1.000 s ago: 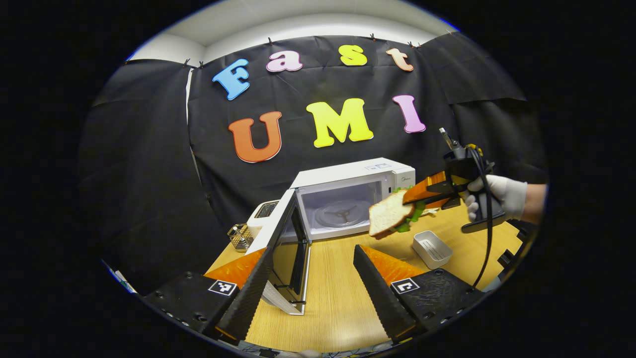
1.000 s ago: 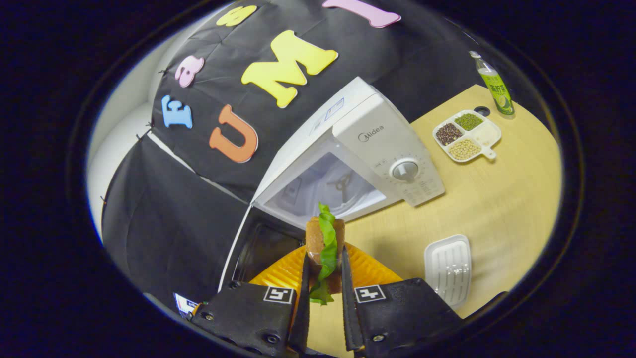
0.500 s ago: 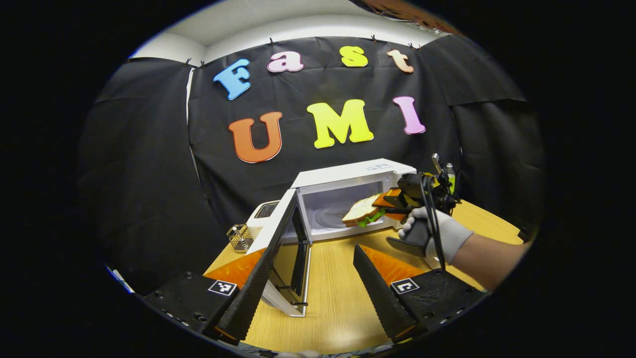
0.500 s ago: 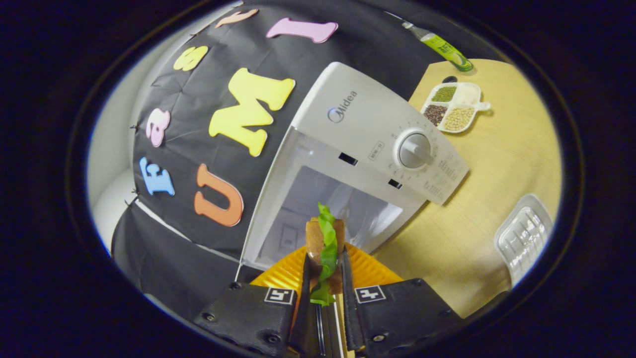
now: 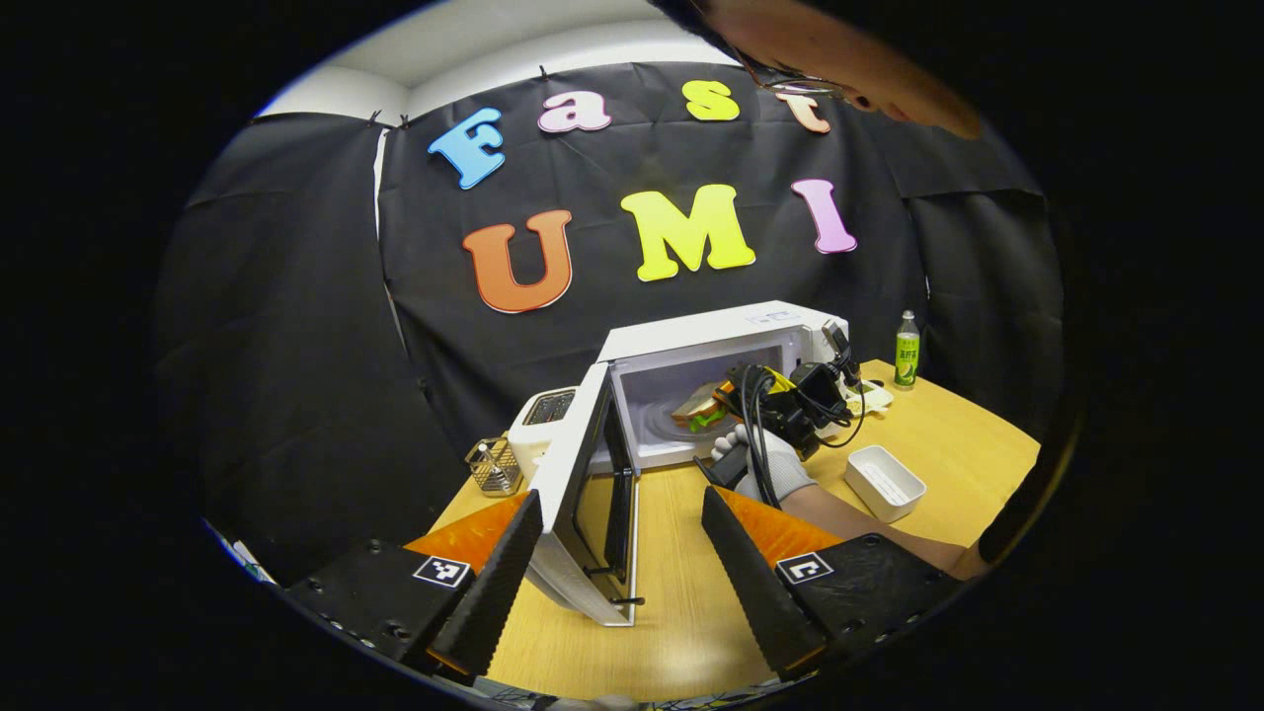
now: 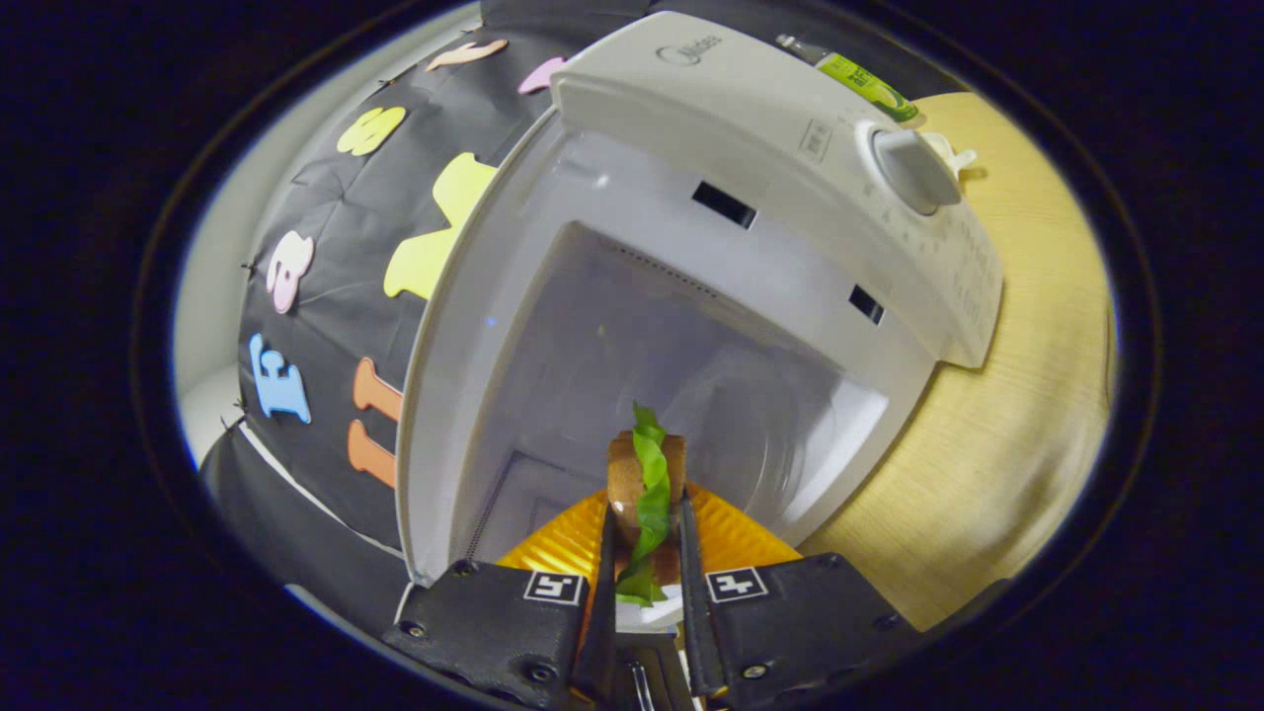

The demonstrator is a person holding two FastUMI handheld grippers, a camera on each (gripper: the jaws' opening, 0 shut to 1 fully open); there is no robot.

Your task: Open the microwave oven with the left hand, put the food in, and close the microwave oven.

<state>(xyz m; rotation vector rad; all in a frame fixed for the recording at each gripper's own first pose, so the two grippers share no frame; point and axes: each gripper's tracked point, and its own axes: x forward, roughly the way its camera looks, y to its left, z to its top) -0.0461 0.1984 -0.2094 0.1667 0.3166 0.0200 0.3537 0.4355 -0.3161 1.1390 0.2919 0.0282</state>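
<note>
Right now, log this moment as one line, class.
white microwave oven door: open | right claw: shut on lettuce sandwich, inside cavity | left claw: open

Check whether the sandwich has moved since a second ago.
Yes. In the left gripper view the sandwich, clamped in the right gripper, went from out in front of the microwave to inside its open cavity, above the glass plate.

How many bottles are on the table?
1. A green bottle stands at the table's far edge, beyond the microwave; the right gripper view shows it past the microwave's top. More could be hidden behind the microwave.
</note>
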